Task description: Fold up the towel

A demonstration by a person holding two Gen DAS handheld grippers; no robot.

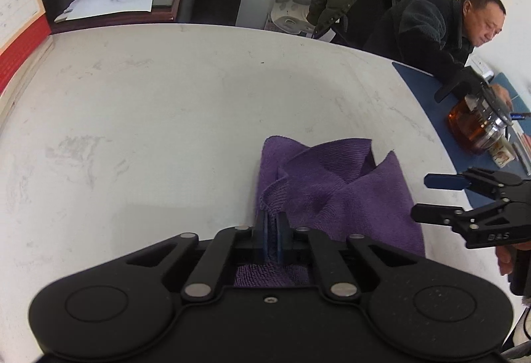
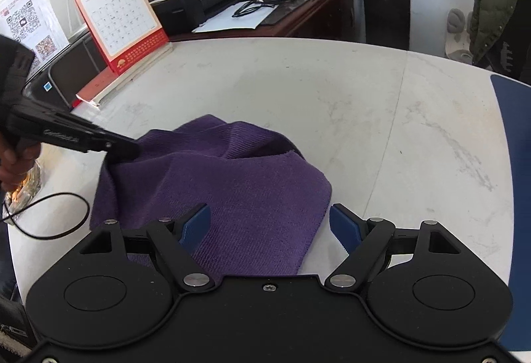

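Observation:
A purple towel (image 1: 348, 197) lies rumpled on the white table (image 1: 166, 117), partly lifted at its near left edge. My left gripper (image 1: 272, 223) is shut on that edge, with a fold of purple cloth pinched between the blue pads. In the right wrist view the same towel (image 2: 232, 183) spreads under my right gripper (image 2: 270, 226), whose blue fingers (image 2: 195, 226) stand wide apart over the near edge without pressing it. The left gripper (image 2: 124, 152) shows there at the towel's left corner. The right gripper (image 1: 423, 197) appears at the right in the left wrist view, open.
A person in a dark jacket (image 1: 438, 31) sits at the far right by a glass teapot (image 1: 478, 124) on a blue mat (image 1: 431, 90). A red desk calendar (image 2: 122, 21) stands at the table's back left. A black cable (image 2: 49, 217) loops at the left edge.

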